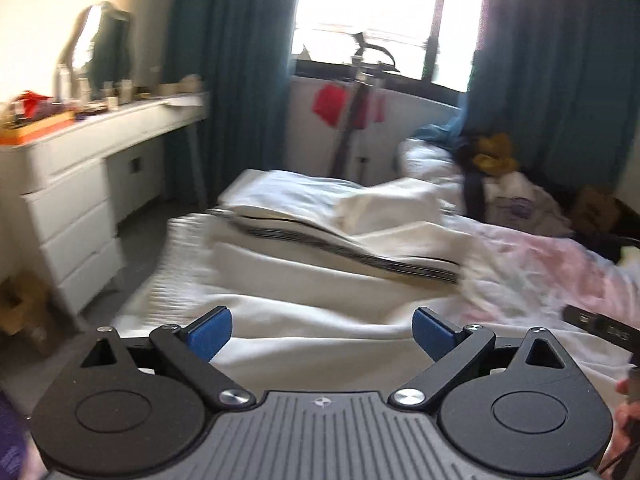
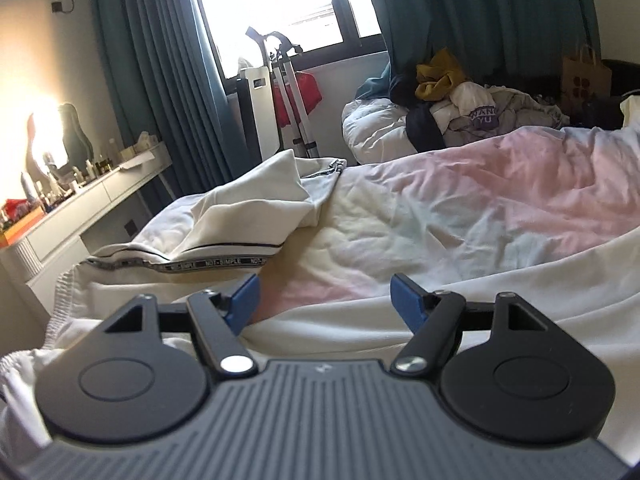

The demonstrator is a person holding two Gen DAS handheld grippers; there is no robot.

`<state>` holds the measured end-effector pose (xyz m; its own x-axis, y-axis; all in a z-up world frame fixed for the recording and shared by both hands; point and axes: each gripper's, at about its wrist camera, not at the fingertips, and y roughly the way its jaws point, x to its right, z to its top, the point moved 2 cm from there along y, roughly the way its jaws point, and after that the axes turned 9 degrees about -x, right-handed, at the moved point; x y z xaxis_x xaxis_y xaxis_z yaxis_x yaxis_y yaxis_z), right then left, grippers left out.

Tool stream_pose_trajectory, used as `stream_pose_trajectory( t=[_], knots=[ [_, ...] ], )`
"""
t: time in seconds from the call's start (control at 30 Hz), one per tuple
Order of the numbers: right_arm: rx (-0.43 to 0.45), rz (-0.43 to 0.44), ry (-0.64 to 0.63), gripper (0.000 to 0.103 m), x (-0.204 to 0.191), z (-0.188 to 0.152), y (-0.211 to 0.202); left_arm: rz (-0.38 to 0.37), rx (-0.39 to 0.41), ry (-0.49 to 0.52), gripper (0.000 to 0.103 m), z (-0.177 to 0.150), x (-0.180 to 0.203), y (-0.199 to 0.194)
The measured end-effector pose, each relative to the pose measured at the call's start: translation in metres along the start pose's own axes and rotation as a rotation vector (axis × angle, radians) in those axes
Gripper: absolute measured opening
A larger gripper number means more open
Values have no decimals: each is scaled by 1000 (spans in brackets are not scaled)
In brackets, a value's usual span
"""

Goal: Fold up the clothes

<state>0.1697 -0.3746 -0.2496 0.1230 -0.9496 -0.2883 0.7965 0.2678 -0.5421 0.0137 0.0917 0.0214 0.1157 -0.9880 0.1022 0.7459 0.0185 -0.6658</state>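
The left gripper (image 1: 322, 330) is spread wide, its blue pads (image 1: 212, 330) far apart and nothing between them. It hovers low over white cloth at the near edge of the bed (image 1: 188, 256), aimed toward the window (image 1: 384, 12); the left wrist view is smeared by motion blur. The garment (image 1: 320, 236) ahead of it is off-white with a dark striped band (image 1: 340, 250) running diagonally across it, one part bunched into a rumpled fold farther back. To the left stands a white dresser, whose tabletop (image 1: 120, 114) carries bottles and a mirror (image 1: 100, 44).

The right gripper (image 2: 324, 304) is likewise released, jaws wide with no cloth pinched. Its left pad (image 2: 244, 304) sits just at a rise of white fabric; whether it touches cannot be told. It points level across the bed, low over the white cloth. In this view the garment (image 2: 224, 216) lies to the left, crumpled, its lettered trim band (image 2: 216, 266) facing the camera, with a ribbed white hem (image 2: 66, 292) hanging at the bed's left edge. Right of it spreads a wrinkled sheet in pale pink and blue (image 2: 500, 184). Farther back, a pile of other clothes (image 2: 452, 96) rests on a rolled white duvet (image 2: 372, 128), beside a brown paper bag (image 2: 586, 76) and teal curtains (image 2: 480, 4).
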Motion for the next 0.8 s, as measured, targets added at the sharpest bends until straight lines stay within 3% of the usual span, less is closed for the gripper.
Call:
stream_pose_trajectory(
  t=[0.3, 0.47, 0.67, 0.8],
  knots=[
    [78, -14, 13, 74, 3, 3, -17, -115, -12, 114, 98, 3, 83, 76],
    [122, -25, -4, 75, 6, 2, -19, -106, 6, 210, 98, 1, 100, 108],
    [138, 9, -13, 75, 6, -4, -9, -153, -4, 134, 98, -5, 94, 145],
    [115, 41, 53, 72, 17, -5, 3, -156, -5, 93, 98, -5, 85, 152]
  ],
)
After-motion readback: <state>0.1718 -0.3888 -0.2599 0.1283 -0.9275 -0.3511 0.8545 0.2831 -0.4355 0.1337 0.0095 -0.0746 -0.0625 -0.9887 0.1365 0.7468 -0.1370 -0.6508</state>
